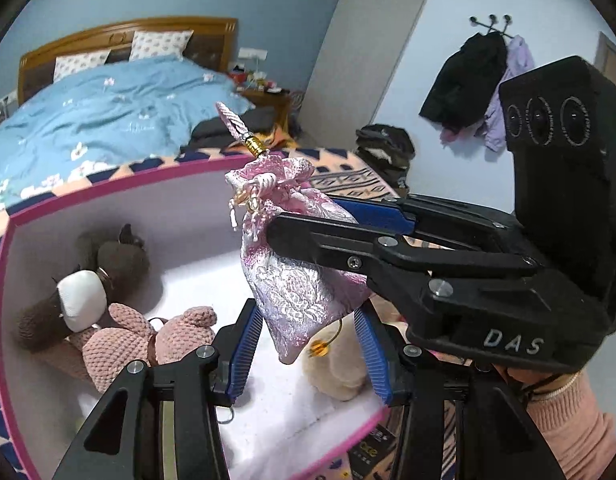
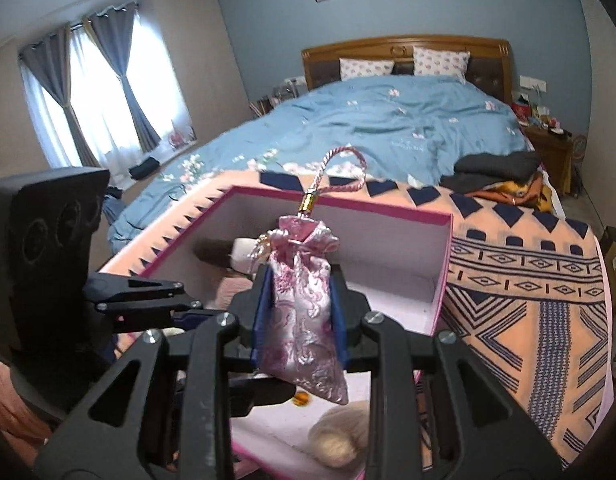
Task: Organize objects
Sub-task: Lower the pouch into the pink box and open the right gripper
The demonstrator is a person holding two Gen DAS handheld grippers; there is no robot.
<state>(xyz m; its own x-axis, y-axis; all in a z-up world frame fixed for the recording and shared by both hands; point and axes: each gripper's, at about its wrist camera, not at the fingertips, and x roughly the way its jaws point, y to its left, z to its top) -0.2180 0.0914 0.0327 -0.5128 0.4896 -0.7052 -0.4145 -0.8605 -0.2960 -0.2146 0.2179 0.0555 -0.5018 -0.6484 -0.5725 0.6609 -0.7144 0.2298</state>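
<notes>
Bedroom, patterned blanket at bed foot: pink brocade pouch clamped in right gripper above open pink-rimmed box, left gripper apart, empty; placing step, next lower and release inside

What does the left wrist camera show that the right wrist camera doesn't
Only the left wrist view shows the coats on wall hooks, the brown crochet toy and the pink crochet toy lying in the box, and the open left hand-held gripper.

Only the right wrist view shows the curtained window and the patterned blanket stretching to the right.

Both show the pink brocade pouch clamped in the right hand-held gripper above the pink-rimmed box, the cream fluffy toy inside it, and the bed with its blue duvet.
</notes>
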